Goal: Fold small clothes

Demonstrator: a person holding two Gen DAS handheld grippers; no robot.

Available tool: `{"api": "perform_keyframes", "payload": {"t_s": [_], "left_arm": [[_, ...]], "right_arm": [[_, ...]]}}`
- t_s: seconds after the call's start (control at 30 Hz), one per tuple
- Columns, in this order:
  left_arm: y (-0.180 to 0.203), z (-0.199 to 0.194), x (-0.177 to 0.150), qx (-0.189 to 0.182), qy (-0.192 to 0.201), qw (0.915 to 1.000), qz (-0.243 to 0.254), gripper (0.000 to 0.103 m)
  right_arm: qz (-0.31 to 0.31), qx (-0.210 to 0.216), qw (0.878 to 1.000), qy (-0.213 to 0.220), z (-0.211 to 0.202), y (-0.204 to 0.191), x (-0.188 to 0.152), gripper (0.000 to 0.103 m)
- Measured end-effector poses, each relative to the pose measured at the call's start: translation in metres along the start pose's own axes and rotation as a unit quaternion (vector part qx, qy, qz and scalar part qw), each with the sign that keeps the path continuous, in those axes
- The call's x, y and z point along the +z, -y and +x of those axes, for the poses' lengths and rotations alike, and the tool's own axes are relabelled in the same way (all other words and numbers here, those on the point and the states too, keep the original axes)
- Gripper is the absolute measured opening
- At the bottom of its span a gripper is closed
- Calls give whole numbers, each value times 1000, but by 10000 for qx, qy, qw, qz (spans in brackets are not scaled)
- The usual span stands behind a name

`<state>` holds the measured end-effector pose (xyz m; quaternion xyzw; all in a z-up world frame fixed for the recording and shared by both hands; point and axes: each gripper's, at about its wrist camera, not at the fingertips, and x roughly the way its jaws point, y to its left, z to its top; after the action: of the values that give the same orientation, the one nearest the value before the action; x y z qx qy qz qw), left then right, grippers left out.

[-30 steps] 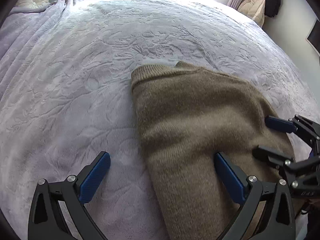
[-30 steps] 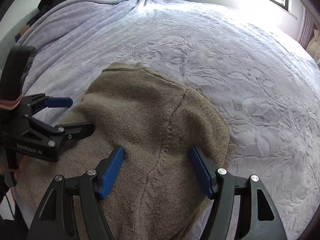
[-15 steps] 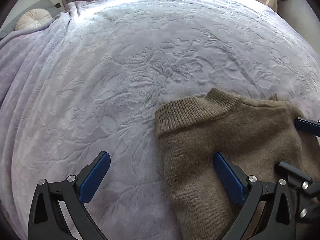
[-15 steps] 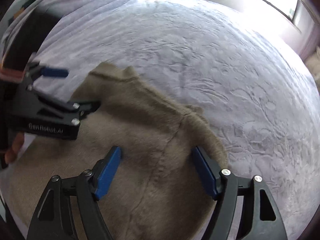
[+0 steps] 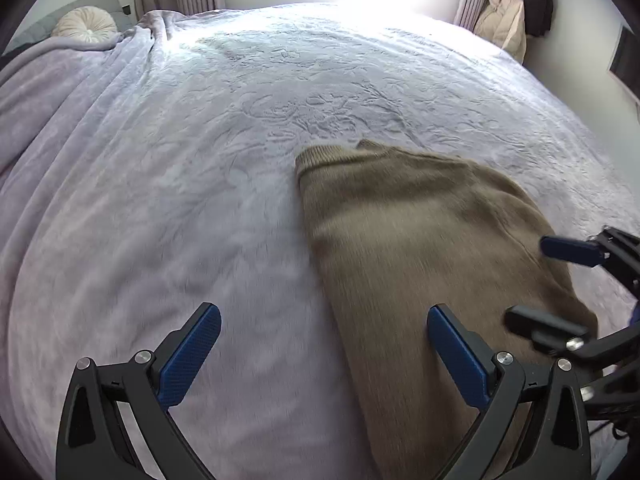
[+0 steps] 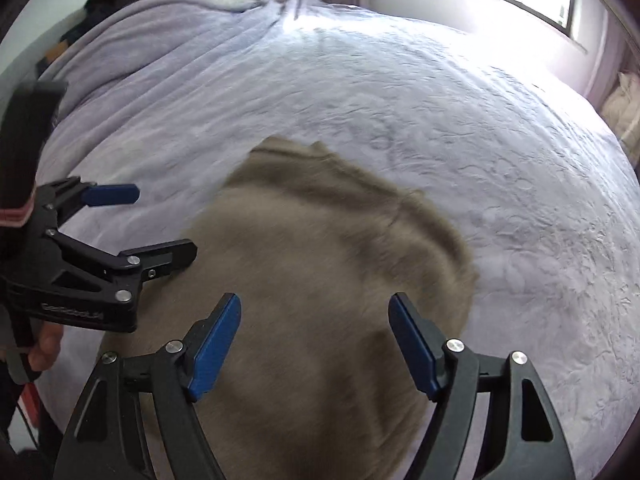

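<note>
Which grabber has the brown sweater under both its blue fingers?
The right gripper. Both its fingers sit over the brown sweater. The left gripper straddles the sweater's edge: one finger over the sweater, the other over the lilac bedspread.

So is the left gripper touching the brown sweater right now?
Cannot tell. In the left wrist view the open left gripper has one finger over the brown sweater, but neither view shows contact or a gap.

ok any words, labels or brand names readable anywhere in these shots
One mark only: raised lettering on the black body of the left tool, seen from the right wrist camera. It looks like a brand name beginning "Gen", but is too blurred to read fully.
Nothing readable on the brown sweater, the lilac bedspread or the right tool.
</note>
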<state>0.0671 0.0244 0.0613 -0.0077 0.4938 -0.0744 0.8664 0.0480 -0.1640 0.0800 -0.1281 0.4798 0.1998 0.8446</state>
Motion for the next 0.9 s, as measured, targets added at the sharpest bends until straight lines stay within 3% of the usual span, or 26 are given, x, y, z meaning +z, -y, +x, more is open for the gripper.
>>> {"api": "perform_keyframes", "payload": {"t_s": [0.07,0.13,0.23,0.33,0.43,0.57,0.63,0.7,0.9], "left_arm": [[2,3,-13,221,-23,9996,158,103],[-1,9,-23,186,-130,9992,337,103],[-15,-5,-23,-30,-115,9999,28,103],[-13,-33,-24,-19,174,9998,-33,103],[2,-44,-30,-218,225,9995,24,103],[21,-39,-43,-83,146,9997,152,103],[23,-32,-49,39,61,9999,149,103],[27,-23,-57,414,-50,9988,274,103],[16,-13,-70,132,-200,9996,170,103]], "right_arm": [[-443,-305,9984,-165,5,-15,-18,79],[-648,-459,9968,-85,2,-17,-37,79],[-350,-425,9984,-84,-14,-4,-52,80],[-51,-702,9974,-148,-33,3,-60,80],[-22,-538,9984,185,-56,-7,-63,80],[-373,-470,9976,346,-59,-43,-69,80],[-574,-541,9965,272,-49,-55,-74,80],[-616,-642,9960,117,-36,-58,-79,80],[-301,-452,9985,18,-24,-36,-94,79]]}}
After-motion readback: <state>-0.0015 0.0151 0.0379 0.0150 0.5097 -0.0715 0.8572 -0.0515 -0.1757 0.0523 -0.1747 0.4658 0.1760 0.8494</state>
